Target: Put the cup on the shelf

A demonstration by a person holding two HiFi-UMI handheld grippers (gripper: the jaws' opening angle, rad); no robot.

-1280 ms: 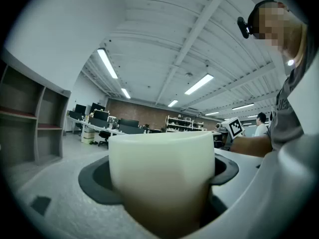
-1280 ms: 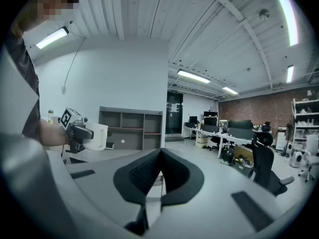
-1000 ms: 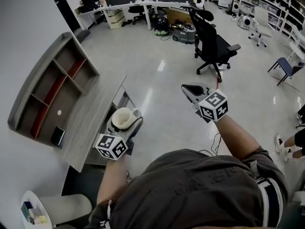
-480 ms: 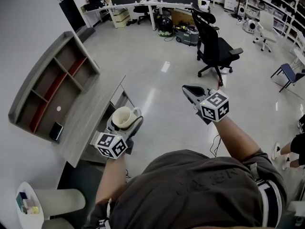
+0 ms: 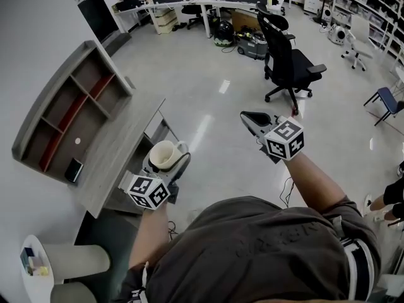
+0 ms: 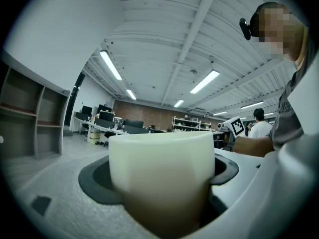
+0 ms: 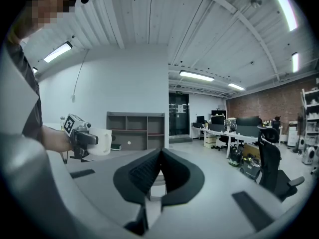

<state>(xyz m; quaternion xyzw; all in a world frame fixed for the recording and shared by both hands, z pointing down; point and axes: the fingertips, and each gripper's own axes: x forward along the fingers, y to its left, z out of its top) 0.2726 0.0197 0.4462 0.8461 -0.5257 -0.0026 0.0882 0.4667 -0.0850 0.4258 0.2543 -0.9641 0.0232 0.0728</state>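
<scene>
We saw the gray shelf (image 5: 69, 115) standing on its table (image 5: 120, 156) against the wall. Well out from the shelf, our right gripper (image 5: 252, 118) hung empty, jaws pressed together. Nearer the shelf but apart from it, our left gripper (image 5: 165, 167) clamped the upright white cup (image 5: 163, 154).

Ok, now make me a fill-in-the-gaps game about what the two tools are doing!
1. The left tool holds a white ____.
2. The right tool holds nothing and its jaws are ____.
3. The shelf is on the person's ____ side.
4. The office chair is coloured ____.

Missing words: cup; shut; left; black.
</scene>
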